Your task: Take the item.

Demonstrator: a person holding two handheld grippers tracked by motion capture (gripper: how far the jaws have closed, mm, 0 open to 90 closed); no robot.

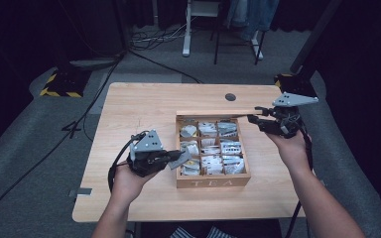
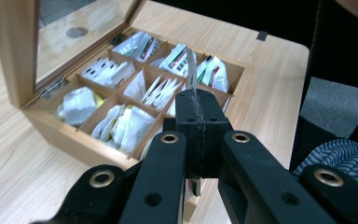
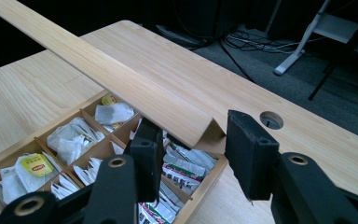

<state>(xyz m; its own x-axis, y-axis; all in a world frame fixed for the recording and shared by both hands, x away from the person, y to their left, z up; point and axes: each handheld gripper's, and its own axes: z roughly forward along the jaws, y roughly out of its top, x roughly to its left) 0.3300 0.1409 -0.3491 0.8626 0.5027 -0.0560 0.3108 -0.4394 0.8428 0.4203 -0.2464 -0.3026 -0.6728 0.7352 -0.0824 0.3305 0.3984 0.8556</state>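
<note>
Item: wooden tea box [image 1: 213, 181], nine compartments of sachets, centre-right of bench [image 1: 129, 104]; long axis runs away from the person, "TEA" front facing them.

Lid [image 3: 121, 81]: raised, hinged at far edge. Right tongs [image 3: 193, 156] apart, straddling its corner.

Left tongs [image 2: 200, 126] clamped on one sachet [image 2: 191, 70], held edge-up, just beside the box's left front.

Handling note: probably steady the lid; lift the sachet clear without snagging dividers.

Wooden tea box [image 1: 213, 181] sits open on the worktop [image 1: 139, 106], lid [image 3: 121, 79] raised, nine compartments holding tea bags [image 2: 121, 123].
</note>
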